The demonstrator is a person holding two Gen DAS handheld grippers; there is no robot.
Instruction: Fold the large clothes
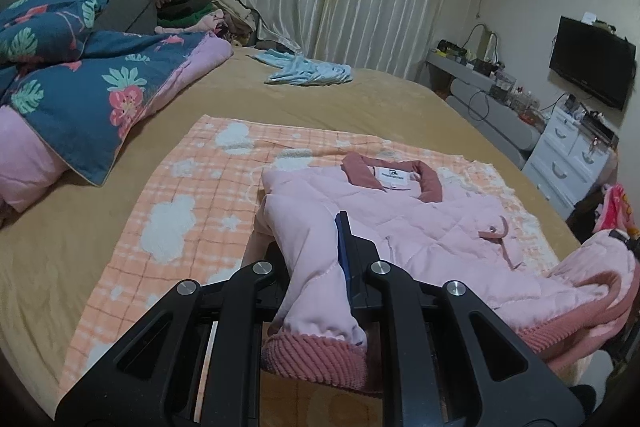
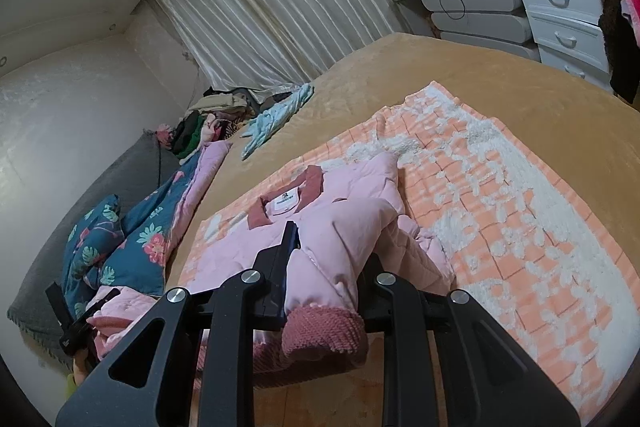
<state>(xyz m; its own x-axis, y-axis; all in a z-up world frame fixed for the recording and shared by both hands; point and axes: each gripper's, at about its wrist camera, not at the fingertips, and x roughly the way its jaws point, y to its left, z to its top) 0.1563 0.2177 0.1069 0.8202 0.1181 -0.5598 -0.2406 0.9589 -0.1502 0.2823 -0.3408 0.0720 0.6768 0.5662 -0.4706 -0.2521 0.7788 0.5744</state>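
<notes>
Pink jacket [image 1: 420,223] sleeves pinched between both grippers' fingers [image 1: 343,247].

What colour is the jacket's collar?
Dusty rose collar on the pale pink jacket; clearest in the left wrist view.

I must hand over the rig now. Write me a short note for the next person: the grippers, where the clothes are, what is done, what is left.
Left gripper: shut on one sleeve of the pink jacket, near its ribbed cuff.
Right gripper: shut on the other sleeve, near its cuff.
Jacket: lies collar away from you, on the orange checked blanket on the bed.
Done: jacket laid out, both sleeves gripped.
Left: fold the sleeves onto the body, then fold the body. A light blue garment waits farther up the bed, unfolded.
</notes>
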